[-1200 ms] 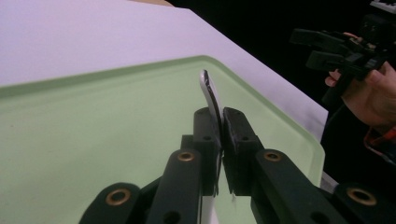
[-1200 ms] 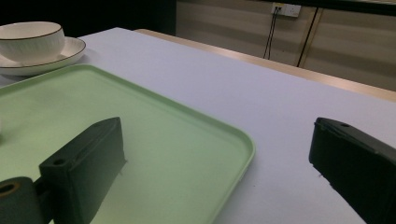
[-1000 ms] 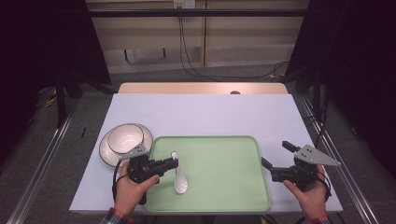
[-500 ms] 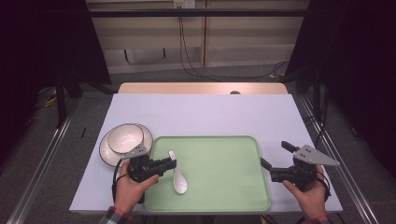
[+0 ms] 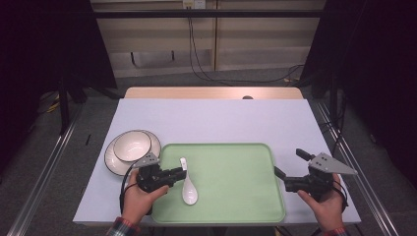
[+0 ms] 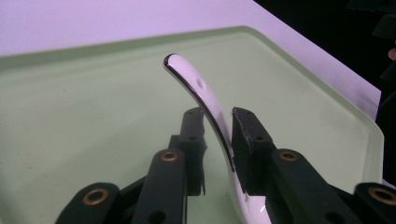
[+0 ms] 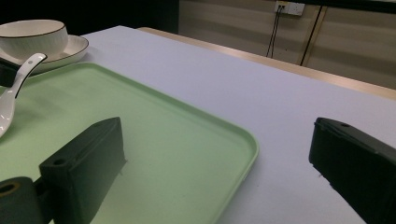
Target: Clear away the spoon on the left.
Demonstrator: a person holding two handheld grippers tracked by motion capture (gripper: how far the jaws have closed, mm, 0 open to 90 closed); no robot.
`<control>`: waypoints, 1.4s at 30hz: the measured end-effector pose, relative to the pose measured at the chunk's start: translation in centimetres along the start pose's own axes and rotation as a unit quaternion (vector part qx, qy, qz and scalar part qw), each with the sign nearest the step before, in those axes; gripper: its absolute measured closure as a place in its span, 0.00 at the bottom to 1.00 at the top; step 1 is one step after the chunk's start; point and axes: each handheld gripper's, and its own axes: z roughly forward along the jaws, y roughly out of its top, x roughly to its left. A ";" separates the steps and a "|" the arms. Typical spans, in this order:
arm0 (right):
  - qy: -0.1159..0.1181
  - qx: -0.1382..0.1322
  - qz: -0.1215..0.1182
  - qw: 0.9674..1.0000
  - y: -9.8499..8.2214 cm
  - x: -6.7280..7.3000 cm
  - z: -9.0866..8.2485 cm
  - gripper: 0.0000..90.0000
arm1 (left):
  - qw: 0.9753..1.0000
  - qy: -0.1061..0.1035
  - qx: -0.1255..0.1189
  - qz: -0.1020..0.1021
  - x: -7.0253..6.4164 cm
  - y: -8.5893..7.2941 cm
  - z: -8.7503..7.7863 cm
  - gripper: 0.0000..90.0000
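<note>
Two grippers in frame, one per hand, both at the near edge of the table

Left gripper [image 5: 173, 176]: jaws nearly together with the spoon [image 5: 187, 185] handle running up between them. They have just been opening a little. In the left gripper view [image 6: 217, 135] the handle leans against the inner face of one jaw, and a thin gap shows between the handle and the other jaw, so the pads are not squeezing it. The handle curves up and away past the fingertips, with a small hole near its far end. The spoon's bowl sits below and behind the jaw tips, on the green tray [image 5: 236, 206]. In the high view the spoon lies in the tray's left part, handle pointing away from the person, bowl toward them

Right gripper [image 5: 290, 167]: jaws spread wide, nothing between them. In the right gripper view [image 7: 219, 154] one jaw hangs over the tray's near corner, the other over bare table [image 5: 221, 118] just outside the tray rim, so the rim runs between the two

Further out from the left jaws, off the tray's left edge: a white bowl [image 5: 132, 146] sitting in a plate [image 5: 112, 162], well apart from the spoon. Same pair shows in the right gripper view, far beyond the jaws, with the spoon in front of it
</note>
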 end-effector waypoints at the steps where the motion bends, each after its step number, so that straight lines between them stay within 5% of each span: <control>1: 0.000 0.000 0.000 1.000 0.0 0.0 0.0 0.04 | 1.000 -0.001 0.000 0.000 0.0 0.0 0.0 0.83; 28: 0.002 0.002 -0.003 1.000 0.0 0.1 0.1 0.04 | 1.000 0.016 0.014 -0.009 0.5 0.0 0.5 0.80; 42: -0.001 0.002 -0.003 1.000 0.0 0.1 0.0 0.03 | 1.000 0.015 -0.010 -0.010 0.3 0.4 0.1 0.71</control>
